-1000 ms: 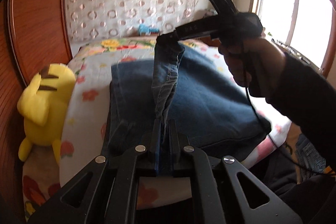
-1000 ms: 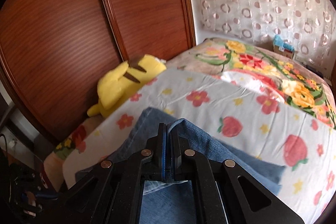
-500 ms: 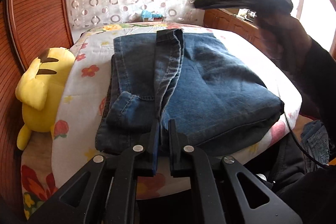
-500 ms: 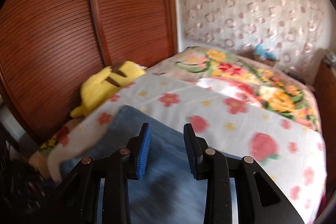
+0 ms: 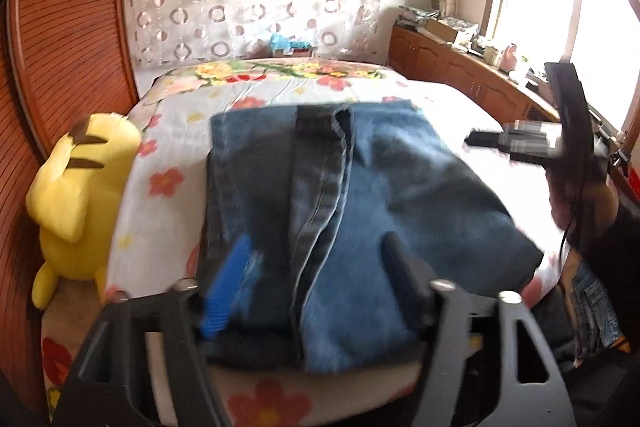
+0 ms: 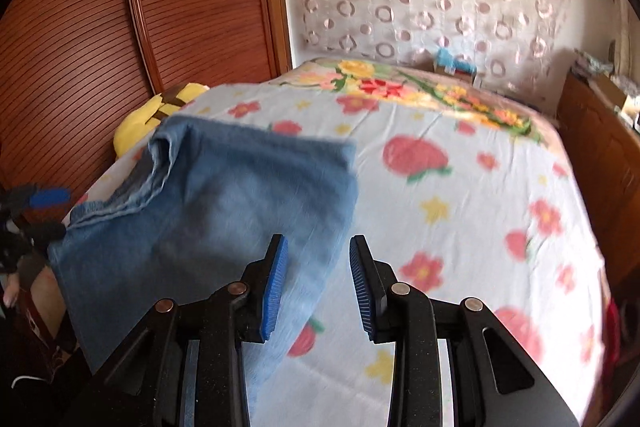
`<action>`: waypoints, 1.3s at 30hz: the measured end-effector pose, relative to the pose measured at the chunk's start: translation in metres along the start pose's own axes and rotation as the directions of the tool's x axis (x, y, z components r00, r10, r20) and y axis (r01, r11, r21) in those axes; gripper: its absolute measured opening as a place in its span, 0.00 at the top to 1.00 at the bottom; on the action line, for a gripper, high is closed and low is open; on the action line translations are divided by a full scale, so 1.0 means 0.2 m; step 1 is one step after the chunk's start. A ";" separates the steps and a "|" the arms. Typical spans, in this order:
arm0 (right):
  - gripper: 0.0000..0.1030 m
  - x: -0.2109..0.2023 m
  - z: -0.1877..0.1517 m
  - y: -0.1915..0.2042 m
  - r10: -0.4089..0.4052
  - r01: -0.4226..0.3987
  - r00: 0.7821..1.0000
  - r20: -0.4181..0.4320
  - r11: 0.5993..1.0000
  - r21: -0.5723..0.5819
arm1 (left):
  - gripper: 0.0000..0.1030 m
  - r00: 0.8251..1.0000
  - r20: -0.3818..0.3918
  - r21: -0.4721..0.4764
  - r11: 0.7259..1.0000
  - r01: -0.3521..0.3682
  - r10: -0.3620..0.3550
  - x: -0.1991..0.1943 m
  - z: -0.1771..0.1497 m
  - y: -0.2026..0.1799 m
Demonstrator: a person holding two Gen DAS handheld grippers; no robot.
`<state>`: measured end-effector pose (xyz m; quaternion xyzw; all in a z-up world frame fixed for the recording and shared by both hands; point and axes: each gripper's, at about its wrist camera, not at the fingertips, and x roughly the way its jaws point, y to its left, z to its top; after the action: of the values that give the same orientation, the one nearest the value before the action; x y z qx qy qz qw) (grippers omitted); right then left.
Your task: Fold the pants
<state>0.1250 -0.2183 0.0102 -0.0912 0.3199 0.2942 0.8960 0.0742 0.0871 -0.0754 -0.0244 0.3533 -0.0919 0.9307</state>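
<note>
The left gripper (image 5: 316, 287) has just been opening its jaws; they stand wide above the near edge of the pants (image 5: 360, 195), which pass beneath and between them without being pressed. The right gripper (image 6: 318, 283) hovers with its jaws partly apart, gripping nothing: the right edge of the pants (image 6: 224, 203) runs under the gap between the blue pads (image 6: 274, 291), and whether cloth touches them I cannot tell.

The pants lie folded on the floral bed sheet (image 5: 176, 179), at the sheet's near end, just right of the yellow plush toy (image 5: 76, 195) that sits by the sheet's left edge. They are blue denim, stacked in a rough rectangle, with a darker seamed strip running lengthwise down the middle. The far edge looks straight and the surface fairly flat, though motion blur softens details.
</note>
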 end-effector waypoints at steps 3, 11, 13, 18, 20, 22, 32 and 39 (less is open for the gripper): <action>0.65 0.05 -0.06 0.00 0.009 -0.009 1.000 -0.015 1.000 0.018 | 0.24 1.000 0.005 0.006 1.000 0.009 -0.009 0.05 0.08 -0.03; 0.61 0.12 -0.11 -0.04 0.008 -0.006 0.999 -0.034 0.998 0.064 | 0.24 0.999 -0.028 0.077 0.997 -0.021 0.023 0.24 0.27 -0.13; 0.61 0.14 -0.11 -0.03 0.003 -0.001 0.999 -0.035 0.998 0.066 | 0.24 0.999 -0.044 0.101 0.995 -0.017 0.021 0.30 0.31 -0.15; 0.61 0.16 -0.11 0.00 -0.006 0.008 0.999 -0.032 0.998 0.065 | 0.26 0.991 -0.112 0.150 0.987 -0.059 0.076 0.44 0.37 -0.18; 0.61 0.16 -0.10 -0.01 0.003 -0.001 1.000 -0.030 0.998 0.065 | 0.33 0.985 -0.134 0.153 0.985 -0.086 0.107 0.49 0.37 -0.16; 0.61 0.15 -0.10 -0.01 0.006 -0.005 1.000 -0.026 0.998 0.064 | 0.44 0.982 -0.141 0.157 0.983 -0.100 0.123 0.51 0.37 -0.13; 0.61 0.07 -0.13 -0.09 0.012 -0.012 1.000 0.002 0.996 0.091 | 0.66 0.964 -0.120 0.031 0.972 -0.234 0.236 0.41 0.40 0.27; 0.61 0.00 -0.13 -0.11 0.030 -0.032 0.999 0.016 0.994 0.102 | 0.48 0.982 -0.039 -0.003 0.983 -0.183 0.183 0.28 0.38 0.28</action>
<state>0.1243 -0.2459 -0.0102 -0.0383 0.3296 0.2920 0.8970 0.1746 0.1300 -0.0606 0.0070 0.3722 -0.0053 0.9281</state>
